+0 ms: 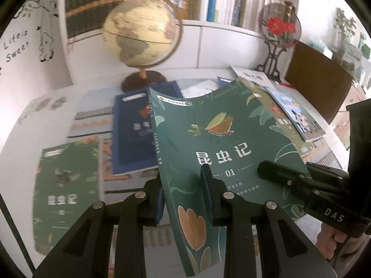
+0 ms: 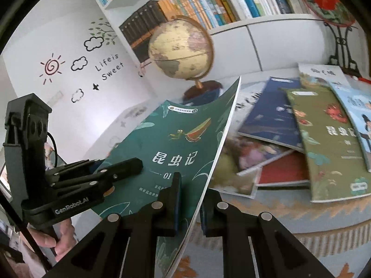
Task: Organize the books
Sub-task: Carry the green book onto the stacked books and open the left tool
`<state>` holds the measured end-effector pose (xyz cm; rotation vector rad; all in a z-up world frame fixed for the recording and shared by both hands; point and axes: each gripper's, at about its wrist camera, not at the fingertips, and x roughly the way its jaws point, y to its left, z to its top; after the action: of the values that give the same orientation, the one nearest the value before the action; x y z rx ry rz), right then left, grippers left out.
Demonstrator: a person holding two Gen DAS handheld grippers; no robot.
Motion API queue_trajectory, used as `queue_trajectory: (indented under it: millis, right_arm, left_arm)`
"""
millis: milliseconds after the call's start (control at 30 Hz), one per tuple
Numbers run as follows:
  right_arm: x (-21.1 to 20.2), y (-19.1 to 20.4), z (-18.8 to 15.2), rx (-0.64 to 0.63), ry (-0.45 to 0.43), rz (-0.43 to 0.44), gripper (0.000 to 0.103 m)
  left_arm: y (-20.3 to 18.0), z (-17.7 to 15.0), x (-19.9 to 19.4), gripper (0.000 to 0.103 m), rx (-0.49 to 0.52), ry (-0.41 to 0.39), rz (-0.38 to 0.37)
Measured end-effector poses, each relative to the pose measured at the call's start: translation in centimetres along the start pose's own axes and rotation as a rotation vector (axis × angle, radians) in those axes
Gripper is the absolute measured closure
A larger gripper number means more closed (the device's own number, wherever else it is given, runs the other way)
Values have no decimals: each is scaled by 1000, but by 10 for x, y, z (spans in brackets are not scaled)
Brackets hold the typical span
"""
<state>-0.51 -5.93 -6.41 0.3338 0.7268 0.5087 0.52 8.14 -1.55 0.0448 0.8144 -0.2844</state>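
Teal green and printed with a mantis, a tulip and the number 01, the insect book [image 1: 215,153] is held up off the surface by both grippers at once. The left gripper [image 1: 184,199] has its jaws clamped on the book's spine edge near the lower left corner, one blue pad under the cover and one on top. The right gripper [image 2: 191,202] pinches the opposite, open edge of the same book [image 2: 176,143], its jaws closed tight on the thin stack of pages. In the left wrist view the right gripper [image 1: 263,170] reaches in from the right over the cover; in the right wrist view the left gripper [image 2: 136,163] comes in from the left, with a hand [image 2: 58,238] gripping its handle below. The cover bows slightly between the two grips.

Beneath and beyond the raised book, other books lie scattered on the surface [image 2: 289,210]: a dark blue book [image 1: 132,127] and a second green insect book [image 1: 67,192] to the left, an olive green volume [image 2: 324,139] and a pale blue one [image 2: 357,115] overlapping to the right. A globe [image 1: 141,32] on a wooden base stands at the far side, in front of a white bookshelf [image 1: 220,25] packed with upright books.
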Motion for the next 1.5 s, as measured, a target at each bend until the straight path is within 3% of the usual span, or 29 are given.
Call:
queue_trajectory:
  millis: [367, 700, 1100, 1500]
  right_arm:
    - [38, 83, 21, -20, 25, 104, 90]
    - [91, 154, 12, -11, 48, 145, 90]
    - [140, 169, -11, 1, 80, 129, 90]
    - [167, 145, -37, 130, 144, 155, 90]
  left_arm:
    - [91, -2, -44, 78, -109, -60, 92]
    - [173, -20, -61, 78, -233, -59, 168]
    - [220, -45, -36, 78, -354, -18, 155]
    - [245, -78, -3, 76, -469, 53, 89]
